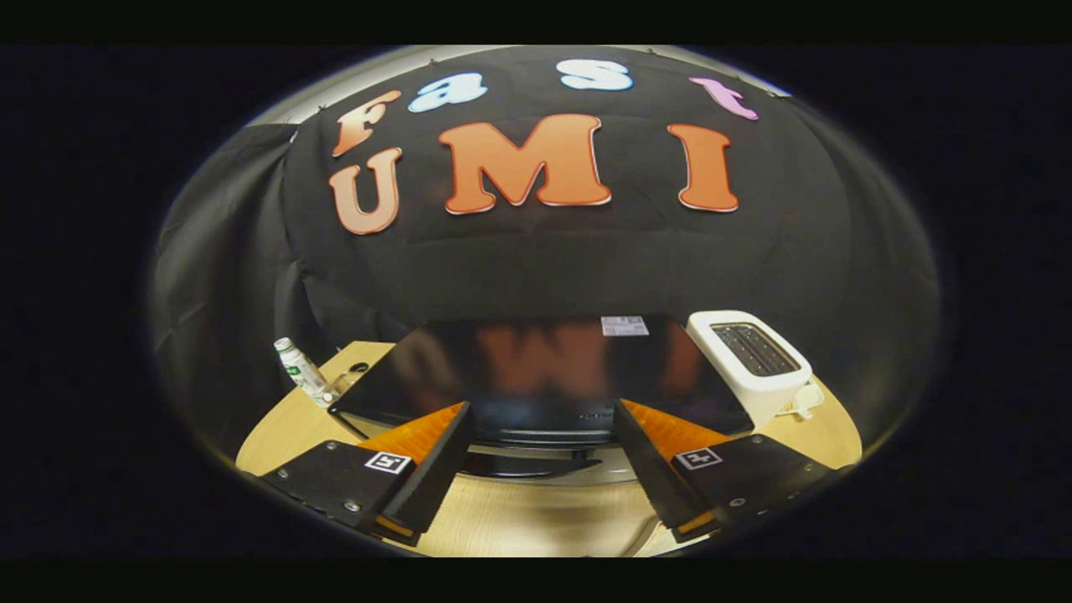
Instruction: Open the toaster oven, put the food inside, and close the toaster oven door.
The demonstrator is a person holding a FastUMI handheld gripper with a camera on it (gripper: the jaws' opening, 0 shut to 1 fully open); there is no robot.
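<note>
The toaster oven (536,368) is a black glossy box on the wooden table (536,519), seen from above so its shiny top faces me. Its front edge and handle (536,463) lie just ahead of the fingers, and I cannot tell from this angle whether the door is closed. My gripper (540,461) hovers above the table in front of the oven, open wide, with nothing between its fingers. The left finger (427,469) and right finger (653,469) flank the oven's front edge.
A white slot toaster (754,360) stands right of the oven, touching or close to its side. A small white bottle with a green label (301,373) stands at the oven's left rear. The black cloth wall (536,251) rises behind the table.
</note>
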